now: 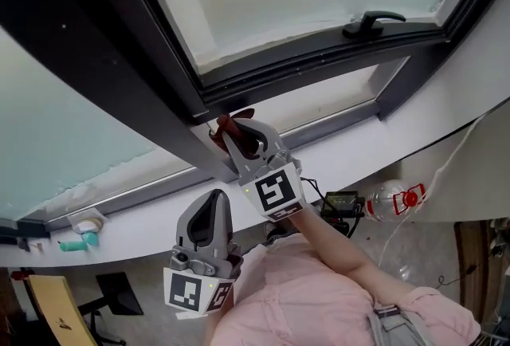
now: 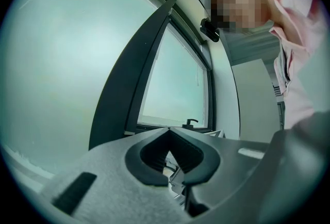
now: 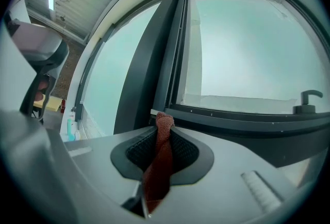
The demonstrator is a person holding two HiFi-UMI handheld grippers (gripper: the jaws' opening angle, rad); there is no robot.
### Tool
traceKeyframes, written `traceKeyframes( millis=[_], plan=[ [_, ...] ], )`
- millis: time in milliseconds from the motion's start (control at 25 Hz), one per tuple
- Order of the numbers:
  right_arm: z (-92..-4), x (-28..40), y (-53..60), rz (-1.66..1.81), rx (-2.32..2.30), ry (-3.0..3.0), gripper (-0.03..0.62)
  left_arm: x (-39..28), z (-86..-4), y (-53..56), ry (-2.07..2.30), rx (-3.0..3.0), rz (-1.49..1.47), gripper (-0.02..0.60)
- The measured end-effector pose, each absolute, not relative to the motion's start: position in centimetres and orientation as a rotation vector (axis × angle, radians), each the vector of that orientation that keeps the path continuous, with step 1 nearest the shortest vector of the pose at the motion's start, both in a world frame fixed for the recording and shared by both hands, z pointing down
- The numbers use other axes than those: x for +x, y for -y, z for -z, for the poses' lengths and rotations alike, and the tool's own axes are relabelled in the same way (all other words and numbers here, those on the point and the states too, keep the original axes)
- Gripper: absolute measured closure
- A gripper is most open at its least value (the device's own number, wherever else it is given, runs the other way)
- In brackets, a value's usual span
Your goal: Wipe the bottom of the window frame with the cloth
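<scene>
Right arm, pink sleeve, stretched forward and up toward window. Right gripper tilted up-left, jaws clamped on twisted red cloth. Cloth tip pokes past jaws at bottom left corner of dark frame; contact unclear. Left gripper held low near torso, pointing up, jaws together, nothing between. Black-and-white square marker on each gripper cube.

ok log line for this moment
right tongs: shut on red cloth | cloth: tip at lower corner of window frame | left tongs: shut, empty, away from frame
</scene>
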State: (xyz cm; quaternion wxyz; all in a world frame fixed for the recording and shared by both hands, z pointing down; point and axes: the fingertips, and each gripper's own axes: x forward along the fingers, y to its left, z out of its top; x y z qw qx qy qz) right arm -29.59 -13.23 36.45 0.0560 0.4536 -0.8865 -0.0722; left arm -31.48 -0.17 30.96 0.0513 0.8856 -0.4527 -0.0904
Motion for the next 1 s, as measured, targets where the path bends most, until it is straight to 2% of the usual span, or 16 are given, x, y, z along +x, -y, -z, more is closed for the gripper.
traceKeyframes(
  millis=[400, 680, 1000],
  plan=[
    [-37.3, -33.9, 16.3, 0.25, 1.256, 2.712, 0.528, -35.2, -30.5, 0.2, 1.578, 2.626, 0.28, 0.584],
    [-37.0, -34.2, 16.5, 0.493, 1.259, 2.657, 0.528, -35.2, -31.4, 0.2, 1.544, 2.61, 0.205, 0.584],
    [-36.9, -34.2, 16.7, 0.511, 1.271, 2.652, 0.528, -34.2, -30.0, 1.1, 1.498, 2.688, 0.222, 0.584]
  ],
)
